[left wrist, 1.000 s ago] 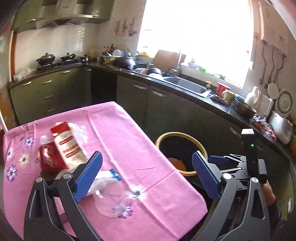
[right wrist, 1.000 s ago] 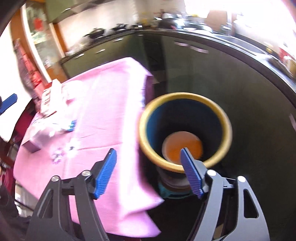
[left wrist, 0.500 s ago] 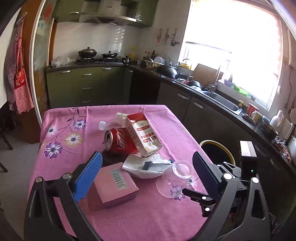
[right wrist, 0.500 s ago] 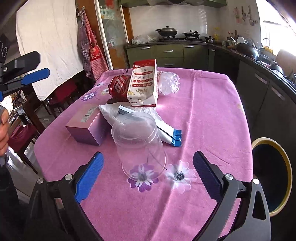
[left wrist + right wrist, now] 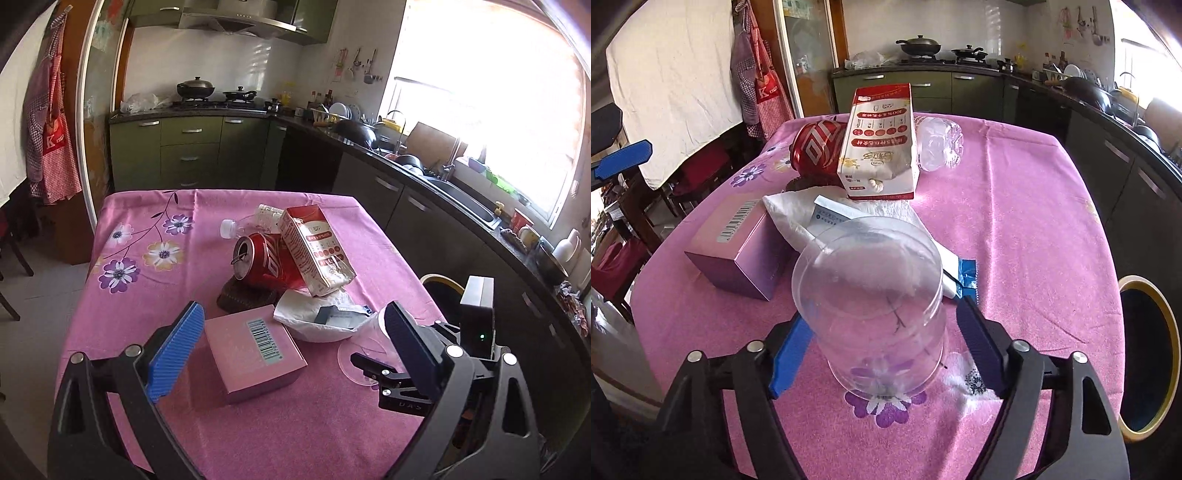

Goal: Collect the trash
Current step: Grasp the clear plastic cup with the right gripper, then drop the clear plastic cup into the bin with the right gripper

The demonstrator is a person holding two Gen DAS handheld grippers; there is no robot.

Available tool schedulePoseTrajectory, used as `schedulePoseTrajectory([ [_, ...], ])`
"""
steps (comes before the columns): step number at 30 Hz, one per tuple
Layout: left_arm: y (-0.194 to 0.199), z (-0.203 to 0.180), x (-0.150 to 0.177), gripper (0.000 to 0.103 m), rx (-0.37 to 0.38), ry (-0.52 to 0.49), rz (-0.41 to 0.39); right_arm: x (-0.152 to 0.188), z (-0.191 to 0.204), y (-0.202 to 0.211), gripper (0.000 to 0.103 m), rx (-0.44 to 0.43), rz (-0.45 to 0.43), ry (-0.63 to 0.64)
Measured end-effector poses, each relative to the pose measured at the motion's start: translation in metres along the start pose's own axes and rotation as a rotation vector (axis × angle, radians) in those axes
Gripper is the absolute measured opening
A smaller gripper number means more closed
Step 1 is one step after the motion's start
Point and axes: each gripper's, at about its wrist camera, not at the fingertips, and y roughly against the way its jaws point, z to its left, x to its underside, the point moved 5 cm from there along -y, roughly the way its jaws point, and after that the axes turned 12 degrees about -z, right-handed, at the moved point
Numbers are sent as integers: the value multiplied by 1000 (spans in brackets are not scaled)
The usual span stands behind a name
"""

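Trash lies on a pink flowered tablecloth (image 5: 122, 295): a pink box (image 5: 255, 350) (image 5: 738, 247), a red can (image 5: 258, 258) (image 5: 816, 151), a red-and-white carton (image 5: 314, 247) (image 5: 879, 147), a clear bottle (image 5: 255, 221) (image 5: 938, 144), a white wrapper (image 5: 317, 317) (image 5: 798, 218) and an upturned clear plastic cup (image 5: 875, 306) (image 5: 354, 358). My right gripper (image 5: 882, 350) is open, with its blue pads on either side of the cup, close to it. My left gripper (image 5: 291, 350) is open and empty above the pink box.
A yellow-rimmed trash bin (image 5: 1160, 362) (image 5: 439, 284) stands on the floor at the table's right edge. Dark kitchen counters (image 5: 424, 173) run behind and to the right. Chairs (image 5: 613, 266) stand to the left of the table.
The right gripper swung from above the bin to the table, then moved forward until its pads flank the cup. The left gripper's view pulled back and settled over the pink box.
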Motion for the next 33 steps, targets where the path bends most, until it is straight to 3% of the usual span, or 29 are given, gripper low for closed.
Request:
schedulePoseTrajectory([
  [7, -1, 4, 2, 93, -12, 5, 3, 1, -2, 6, 60, -13, -6, -27],
  [13, -2, 5, 3, 93, -16, 4, 9, -5, -20, 47, 60, 2, -63, -54],
  [16, -3, 4, 4, 93, -17, -1, 15, -16, -58, 78, 60, 85, -128, -99],
  [19, -6, 5, 6, 93, -17, 2, 20, -18, -124, 102, 60, 244, -152, -185],
  [22, -10, 4, 9, 93, -14, 6, 31, -1, -198, 105, 61, 398, -87, -285],
  [25, -14, 1, 11, 93, -15, -5, 41, 23, -254, 96, 62, 497, 7, -346],
  [30, -19, -5, 13, 93, -24, -17, 55, 46, -305, 78, 71, 573, 73, -390],
  [33, -22, -6, 15, 93, -36, -27, 66, 49, -310, 83, 74, 576, 46, -409],
])
